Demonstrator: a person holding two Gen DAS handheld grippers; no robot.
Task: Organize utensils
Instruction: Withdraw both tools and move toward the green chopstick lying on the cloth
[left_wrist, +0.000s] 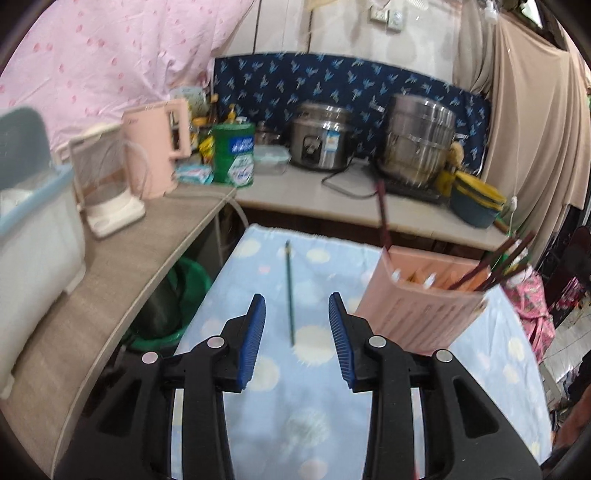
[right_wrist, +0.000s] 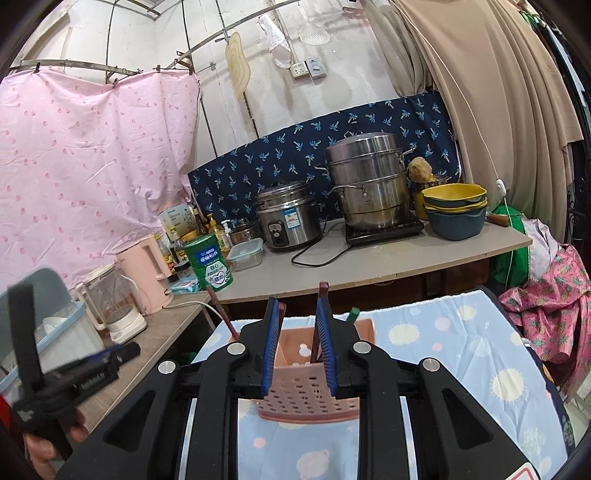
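A single dark green chopstick (left_wrist: 290, 291) is lying lengthwise on the blue dotted tablecloth (left_wrist: 314, 406), just left of the pink utensil holder (left_wrist: 417, 306), which is already bristling with dark red chopsticks (left_wrist: 495, 258). The left gripper (left_wrist: 297, 339) is hovering right over the green stick, jaws spread wide and gripping nothing. Over at the right gripper (right_wrist: 297, 347), the jaws are sitting apart above the holder (right_wrist: 310, 391), a dark red chopstick (right_wrist: 320, 317) standing against the right pad; whether it's pinched, can't tell.

left gripper (left_wrist: 296, 314): fingers spread | right gripper (right_wrist: 297, 317): fingers parted
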